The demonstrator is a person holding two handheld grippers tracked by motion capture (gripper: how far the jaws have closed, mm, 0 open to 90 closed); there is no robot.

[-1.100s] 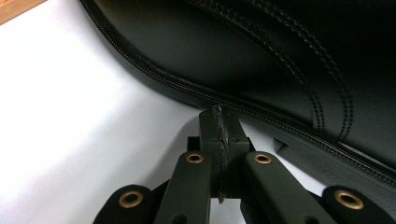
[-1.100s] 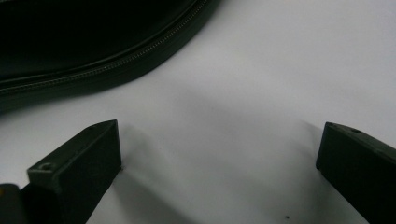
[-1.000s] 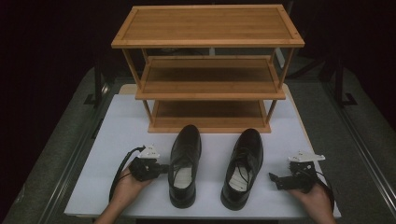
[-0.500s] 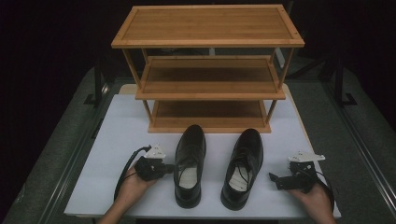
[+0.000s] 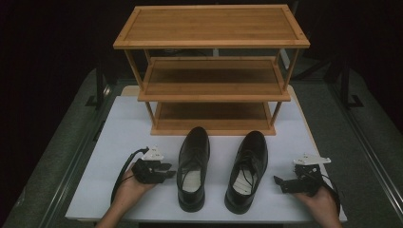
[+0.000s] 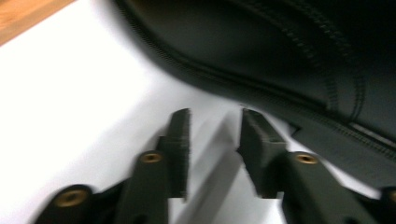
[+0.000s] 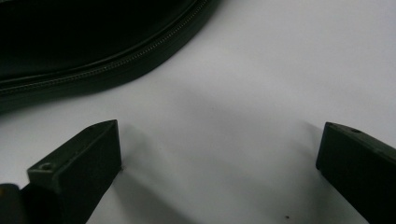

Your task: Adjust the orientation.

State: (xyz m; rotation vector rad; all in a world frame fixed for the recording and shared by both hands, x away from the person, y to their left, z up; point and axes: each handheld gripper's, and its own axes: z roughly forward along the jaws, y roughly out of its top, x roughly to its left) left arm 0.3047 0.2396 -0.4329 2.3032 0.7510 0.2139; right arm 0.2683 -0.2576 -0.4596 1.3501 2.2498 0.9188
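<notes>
Two black leather lace-up shoes stand side by side on the white table (image 5: 119,123), toes toward the rack. My left gripper (image 5: 170,172) lies just left of the left shoe (image 5: 195,156), tips pointing at its side. Its jaws have just been opening; in the left gripper view the left gripper (image 6: 215,114) shows a narrow gap with nothing in it, a little short of the shoe's side (image 6: 280,42). My right gripper (image 5: 276,180) rests right of the right shoe (image 5: 249,161). The right gripper (image 7: 219,128) stands wide open over bare table, the shoe's sole edge (image 7: 70,37) beyond it.
A three-shelf wooden shoe rack (image 5: 211,26) stands at the back of the table, its bottom shelf (image 5: 211,116) just behind the shoe toes. The table's front edge runs close under both hands. Dark floor surrounds the table.
The left shoe has shifted slightly to the right, toward the other shoe, with the left gripper following it. The left jaws now stand apart. The right hand has not moved.
</notes>
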